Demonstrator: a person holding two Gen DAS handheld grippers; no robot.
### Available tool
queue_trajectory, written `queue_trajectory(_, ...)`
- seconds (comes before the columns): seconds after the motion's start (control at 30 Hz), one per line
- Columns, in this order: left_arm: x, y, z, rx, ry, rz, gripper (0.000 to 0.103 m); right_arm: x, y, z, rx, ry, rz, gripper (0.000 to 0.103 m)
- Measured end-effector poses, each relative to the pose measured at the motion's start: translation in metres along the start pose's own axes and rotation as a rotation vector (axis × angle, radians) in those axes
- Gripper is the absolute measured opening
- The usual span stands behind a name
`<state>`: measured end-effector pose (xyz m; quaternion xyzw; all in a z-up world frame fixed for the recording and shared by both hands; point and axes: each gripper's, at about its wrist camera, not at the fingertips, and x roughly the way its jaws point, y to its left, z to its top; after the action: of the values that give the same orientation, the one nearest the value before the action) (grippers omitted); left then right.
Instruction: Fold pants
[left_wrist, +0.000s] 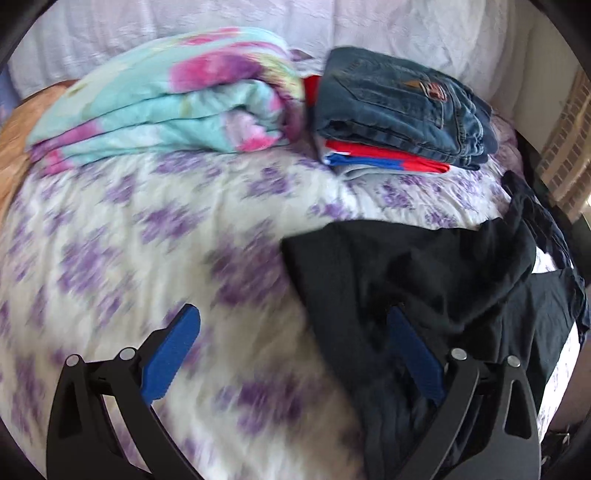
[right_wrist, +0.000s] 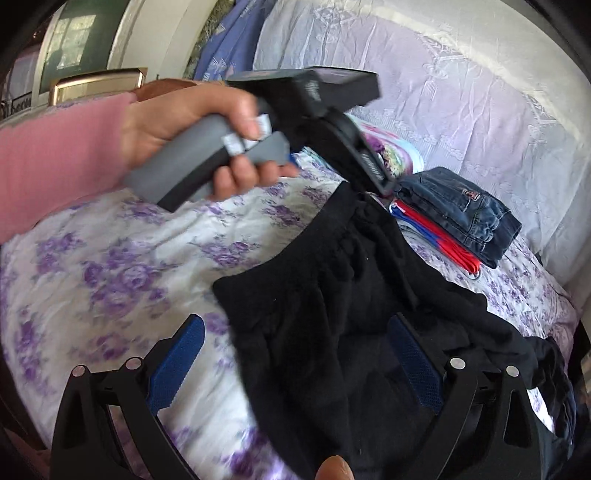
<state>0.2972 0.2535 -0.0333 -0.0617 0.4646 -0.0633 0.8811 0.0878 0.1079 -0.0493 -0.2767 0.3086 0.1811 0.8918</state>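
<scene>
While the black pants (right_wrist: 332, 295) are seen lying rumpled on the flowered bedspread (right_wrist: 110, 266), toward its right side, no neat fold can be made out yet, so the task is judged to be at an early stage. Both grippers are held wide apart and nothing is clamped: the left gripper (left_wrist: 295, 354) is shown with one blue finger over bare bedspread and the other over the black cloth, and the right gripper (right_wrist: 299, 362) is placed the same way above the pants. Whether the pads touch the cloth cannot be told. A hand (right_wrist: 192, 136) on the left tool's grey handle is seen from the right wrist view. Folded jeans (left_wrist: 399, 110) are stacked on red and blue clothes (left_wrist: 388, 158) near the far edge, beside a rolled pastel blanket (left_wrist: 166, 107). Flattening, doubling of the legs and folding up are judged still left.
</scene>
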Motion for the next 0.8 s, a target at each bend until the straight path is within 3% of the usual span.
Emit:
queue_trajectory(0.07, 0.018, -0.003, 0.010, 0.014, 0.025, -0.051, 0.099, 0.011, -0.002, 0.001, 0.007, 0.021, -0.013, 0.096)
queue_trajectory(0.13, 0.033, -0.004, 0.016, 0.009, 0.038, -0.102, 0.094, 0.019, -0.006, 0.002, 0.031, 0.045, 0.054, 0.074)
queue_trajectory(0.17, 0.038, -0.004, 0.018, 0.008, 0.042, -0.118, 0.067, 0.021, -0.009, 0.002, 0.046, 0.053, 0.100, 0.063)
queue_trajectory(0.2, 0.046, -0.005, 0.020, 0.017, 0.061, -0.136, 0.054, 0.022, -0.010, 0.003, 0.063, 0.061, 0.148, 0.047)
queue_trajectory(0.23, 0.046, -0.005, 0.020, 0.024, 0.048, -0.133, 0.050, 0.022, -0.011, 0.003, 0.076, 0.065, 0.159, 0.040)
queue_trajectory(0.3, 0.041, -0.007, 0.020, 0.054, 0.013, -0.134, 0.029, 0.017, -0.013, 0.007, 0.081, 0.051, 0.135, 0.023)
queue_trajectory(0.33, 0.038, -0.007, 0.020, 0.058, 0.006, -0.144, 0.026, 0.015, -0.015, 0.009, 0.090, 0.048, 0.133, 0.018)
queue_trajectory(0.43, 0.018, -0.003, 0.027, 0.051, -0.040, -0.177, 0.013, 0.007, -0.022, 0.025, 0.140, 0.020, 0.218, 0.014)
queue_trajectory(0.53, -0.019, 0.016, 0.039, 0.012, -0.133, -0.190, 0.012, -0.001, -0.011, 0.051, 0.066, -0.031, 0.185, 0.014)
queue_trajectory(0.67, -0.073, 0.058, 0.042, -0.041, -0.249, -0.147, 0.012, -0.011, 0.005, 0.093, 0.065, -0.114, 0.338, 0.014)
queue_trajectory(0.8, -0.105, 0.103, 0.019, -0.095, -0.274, -0.069, 0.014, -0.011, 0.038, 0.121, 0.028, -0.165, 0.474, 0.014)
